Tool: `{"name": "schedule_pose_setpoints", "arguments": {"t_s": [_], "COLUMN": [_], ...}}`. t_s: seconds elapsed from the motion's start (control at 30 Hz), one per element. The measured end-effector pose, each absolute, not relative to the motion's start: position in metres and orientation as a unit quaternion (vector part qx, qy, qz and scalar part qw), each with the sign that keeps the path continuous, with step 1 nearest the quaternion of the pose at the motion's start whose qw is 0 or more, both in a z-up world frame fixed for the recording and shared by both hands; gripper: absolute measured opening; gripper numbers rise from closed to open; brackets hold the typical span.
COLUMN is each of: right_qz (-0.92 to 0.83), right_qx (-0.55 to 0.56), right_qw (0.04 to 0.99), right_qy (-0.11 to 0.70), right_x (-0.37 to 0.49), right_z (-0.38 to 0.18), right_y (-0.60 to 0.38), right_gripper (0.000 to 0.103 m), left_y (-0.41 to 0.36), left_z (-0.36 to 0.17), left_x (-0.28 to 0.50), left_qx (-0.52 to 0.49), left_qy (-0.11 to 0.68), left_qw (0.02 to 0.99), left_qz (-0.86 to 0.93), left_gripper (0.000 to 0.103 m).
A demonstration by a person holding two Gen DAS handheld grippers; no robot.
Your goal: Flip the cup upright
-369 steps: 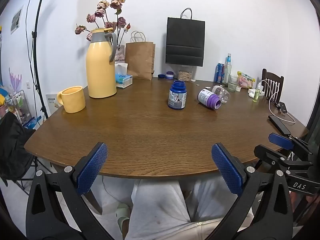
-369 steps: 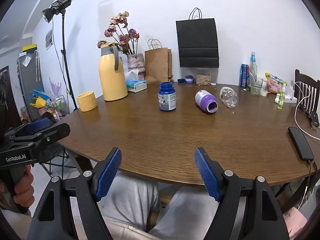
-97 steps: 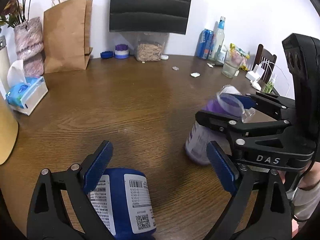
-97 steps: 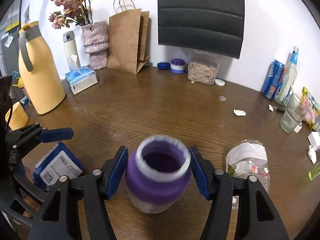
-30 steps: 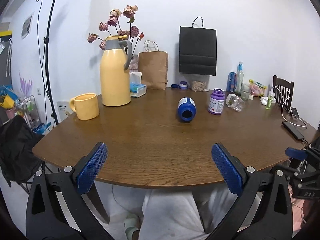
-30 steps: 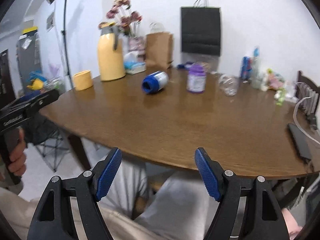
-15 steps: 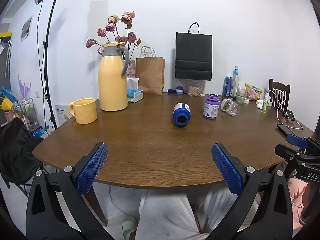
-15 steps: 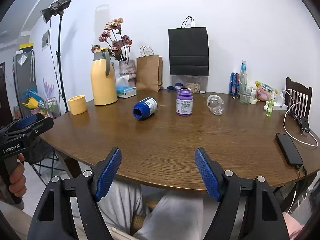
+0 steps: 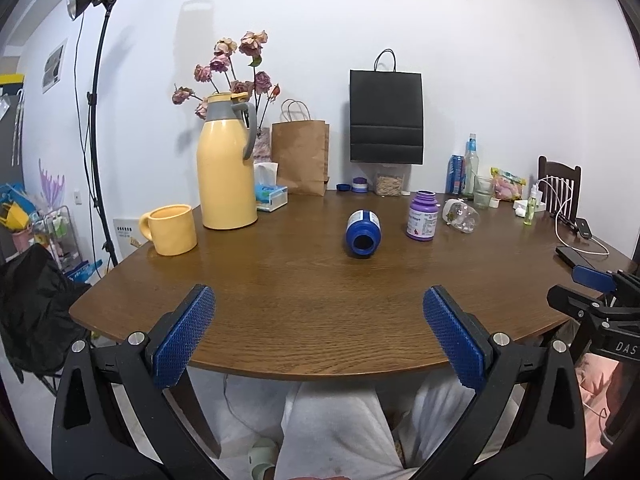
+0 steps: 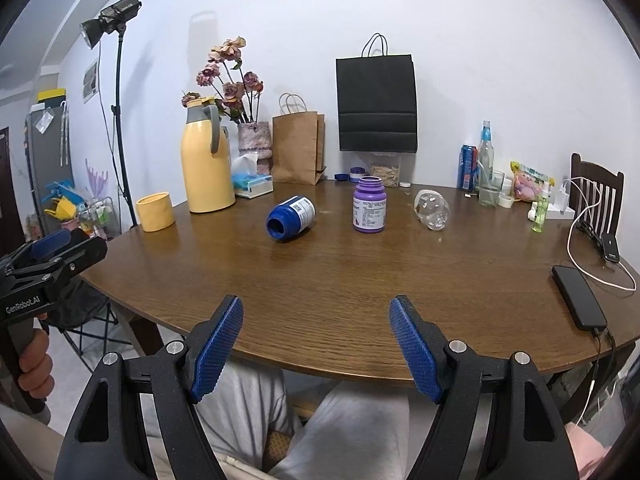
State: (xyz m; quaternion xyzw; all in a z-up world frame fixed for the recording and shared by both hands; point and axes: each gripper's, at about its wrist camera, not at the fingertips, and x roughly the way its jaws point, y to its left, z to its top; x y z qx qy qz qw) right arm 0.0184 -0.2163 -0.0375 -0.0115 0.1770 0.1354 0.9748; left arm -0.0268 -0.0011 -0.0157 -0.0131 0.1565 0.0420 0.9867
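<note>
A purple open-topped container [image 9: 421, 217] stands upright on the round wooden table [image 9: 304, 292]; it also shows in the right wrist view [image 10: 369, 205]. A blue container [image 9: 363, 234] lies on its side to its left, mouth toward me, also in the right wrist view [image 10: 290, 218]. My left gripper [image 9: 319, 336] is open and empty, held back at the table's near edge. My right gripper [image 10: 316, 346] is open and empty, also at the near edge. Each gripper shows at the side of the other's view.
A yellow mug [image 9: 170, 230], a yellow thermos jug [image 9: 226, 162], a tissue box [image 9: 271, 197], paper bags [image 9: 301, 152], a toppled clear bottle [image 9: 462, 216], drinks and snacks [image 9: 478, 182] stand on the table. A phone [image 10: 578, 296] with cable lies at the right edge.
Both grippers have drawn back slightly and steadied; the purple container stays upright and the blue one stays on its side.
</note>
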Motion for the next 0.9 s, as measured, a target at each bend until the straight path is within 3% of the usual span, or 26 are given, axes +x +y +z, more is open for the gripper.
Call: {"name": "schedule_pose_setpoints", "arguments": {"t_s": [0.9], "right_qz": [0.133], "right_qx": [-0.015], "right_qw": [0.976], "right_qy": [0.174], "right_x": [0.0189], "right_z": [-0.0362], "right_y": [-0.217], "right_gripper": [0.08], "left_y": [0.0015], "left_z": [-0.0148], "left_x": [-0.0237], "left_qx": [-0.019], "left_qy": [0.163], "left_qw": [0.986], "left_qz": [0.042], "left_gripper": [0.103]}}
